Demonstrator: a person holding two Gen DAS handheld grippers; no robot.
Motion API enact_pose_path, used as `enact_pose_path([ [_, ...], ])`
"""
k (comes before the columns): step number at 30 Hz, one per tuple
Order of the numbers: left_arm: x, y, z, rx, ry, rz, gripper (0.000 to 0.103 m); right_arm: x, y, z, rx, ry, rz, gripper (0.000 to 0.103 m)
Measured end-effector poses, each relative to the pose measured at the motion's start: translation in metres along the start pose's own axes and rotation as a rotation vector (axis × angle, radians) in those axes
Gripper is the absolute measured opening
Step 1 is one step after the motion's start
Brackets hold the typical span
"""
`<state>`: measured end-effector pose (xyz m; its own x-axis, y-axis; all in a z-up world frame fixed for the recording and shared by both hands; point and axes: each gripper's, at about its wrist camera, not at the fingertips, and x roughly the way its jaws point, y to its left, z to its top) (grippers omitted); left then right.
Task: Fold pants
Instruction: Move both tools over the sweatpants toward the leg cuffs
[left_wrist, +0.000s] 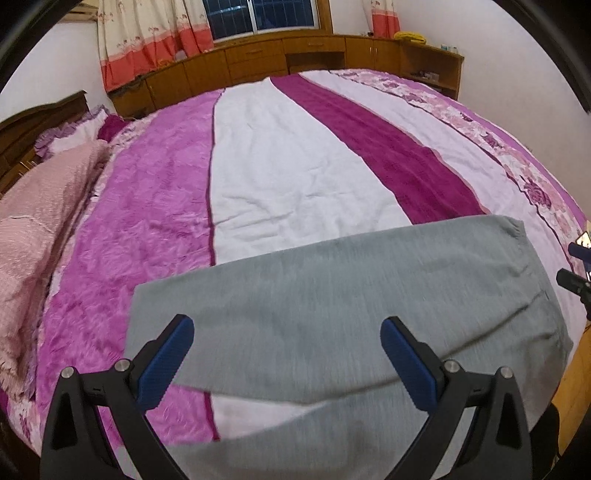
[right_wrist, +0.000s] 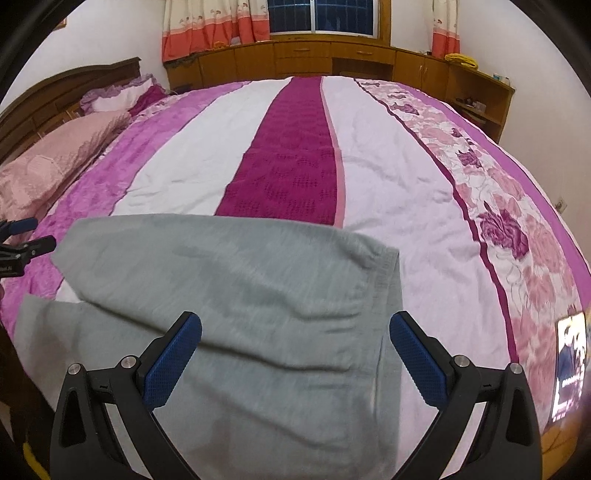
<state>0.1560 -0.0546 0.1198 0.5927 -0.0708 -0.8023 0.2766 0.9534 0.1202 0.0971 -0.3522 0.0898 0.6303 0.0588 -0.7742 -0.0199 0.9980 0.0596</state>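
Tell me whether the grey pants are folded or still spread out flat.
Partly folded. The grey pants lie on the bed with one layer doubled over another, its edge running diagonally across the lower layer. Both grippers are open above them.

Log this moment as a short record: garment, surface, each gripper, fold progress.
garment: grey pants, lying on the bed, one part folded over another
surface: bedspread with pink, white and purple stripes
left gripper: open, holding nothing, above the pants
right gripper: open, holding nothing, above the pants
fold progress: partly folded, not yet a compact stack
beside the bed: lit phone screen at the right edge
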Motion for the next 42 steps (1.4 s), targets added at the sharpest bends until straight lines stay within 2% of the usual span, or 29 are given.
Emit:
enact_pose_path([
  [9, 0.072, -0.003, 0.035, 0.065, 0.058, -0.027, 0.103, 0.051, -0.029, 0.028, -0.011, 0.046, -0.037, 0.099],
  [14, 0.111, 0.001, 0.046, 0.035, 0.105, -0.058, 0.103, 0.079, -0.042, 0.041, -0.014, 0.077, -0.045, 0.099],
  [17, 0.131, 0.002, 0.051, 0.027, 0.122, -0.067, 0.103, 0.095, -0.047, 0.045, -0.02, 0.096, -0.045, 0.099],
  [23, 0.166, -0.008, 0.048, 0.122, 0.176, -0.054, 0.103, 0.125, -0.046, 0.049, -0.059, 0.141, -0.053, 0.099],
  [25, 0.176, -0.009, 0.044, 0.12, 0.193, -0.067, 0.103, 0.134, -0.044, 0.049, -0.075, 0.152, -0.057, 0.099],
  [28, 0.184, -0.003, 0.043, 0.087, 0.19, -0.107, 0.103, 0.148, -0.044, 0.046, -0.086, 0.167, -0.055, 0.099],
  [32, 0.188, 0.003, 0.04, 0.079, 0.177, -0.142, 0.103, 0.156, -0.053, 0.04, -0.037, 0.148, -0.012, 0.1],
  [37, 0.186, 0.0, 0.031, 0.064, 0.109, -0.134, 0.103, 0.157, -0.053, 0.034, -0.037, 0.086, -0.012, 0.1],
  [42, 0.188, 0.0, 0.033, 0.063, 0.097, -0.132, 0.103, 0.159, -0.052, 0.035, -0.035, 0.081, -0.012, 0.1],
])
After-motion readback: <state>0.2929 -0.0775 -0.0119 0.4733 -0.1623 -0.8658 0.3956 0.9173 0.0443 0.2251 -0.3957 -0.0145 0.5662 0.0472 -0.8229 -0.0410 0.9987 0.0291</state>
